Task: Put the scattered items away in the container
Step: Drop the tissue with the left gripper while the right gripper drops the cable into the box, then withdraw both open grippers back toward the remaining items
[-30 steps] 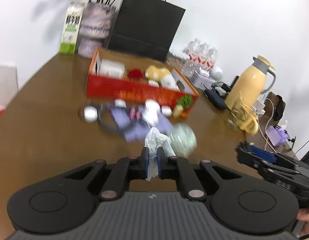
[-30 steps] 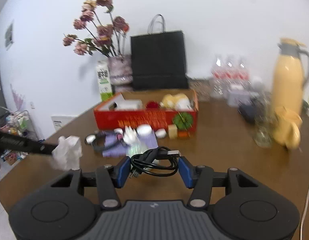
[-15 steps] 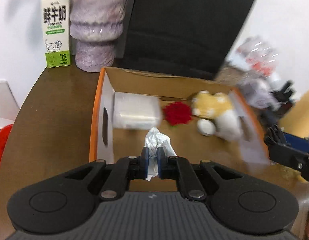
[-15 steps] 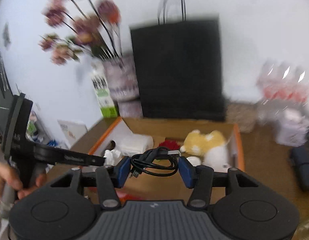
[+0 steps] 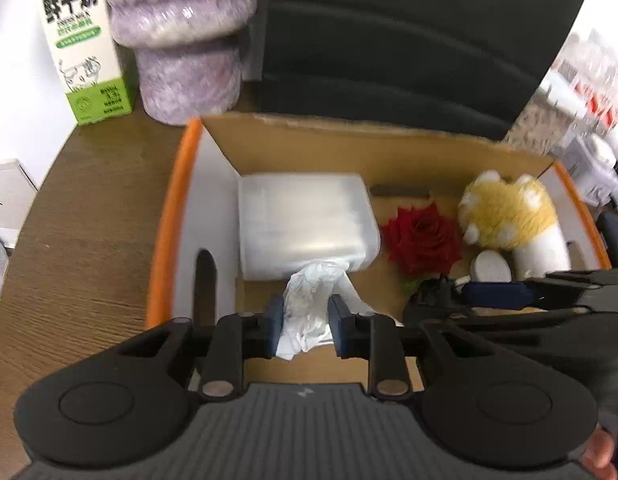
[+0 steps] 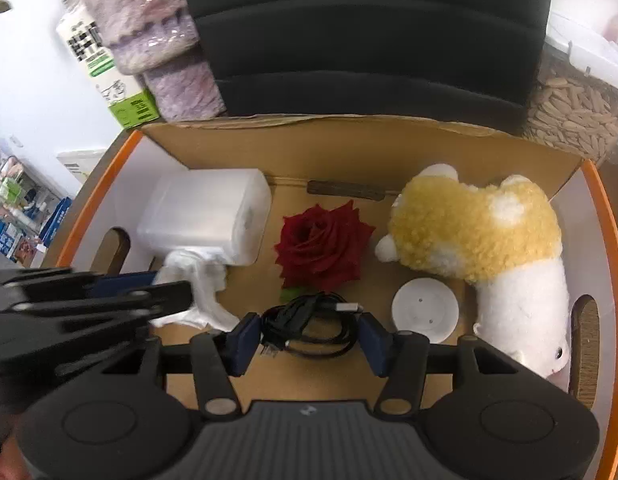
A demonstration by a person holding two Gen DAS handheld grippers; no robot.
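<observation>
The orange-rimmed cardboard box (image 5: 169, 216) (image 6: 613, 240) lies open below both grippers. My left gripper (image 5: 305, 320) sits over the box's front left; its jaws have parted a little around a crumpled white tissue (image 5: 309, 304) that still sits between them. My right gripper (image 6: 309, 336) is shut on a coiled black cable (image 6: 309, 326) low over the box floor. The left gripper's fingers (image 6: 109, 292) and the tissue (image 6: 193, 280) also show in the right wrist view. The right gripper's fingers (image 5: 509, 294) show in the left wrist view.
Inside the box lie a white tissue pack (image 6: 209, 212), a red rose (image 6: 321, 244), a yellow-and-white plush toy (image 6: 481, 236) and a white round lid (image 6: 425, 312). Behind the box stand a milk carton (image 5: 81, 40), a purple vase (image 5: 181, 40) and a black paper bag (image 5: 409, 40).
Both grippers have moved forward from the table's front to low over the box. The left gripper's jaws have opened wider around the tissue. The right gripper still holds the cable.
</observation>
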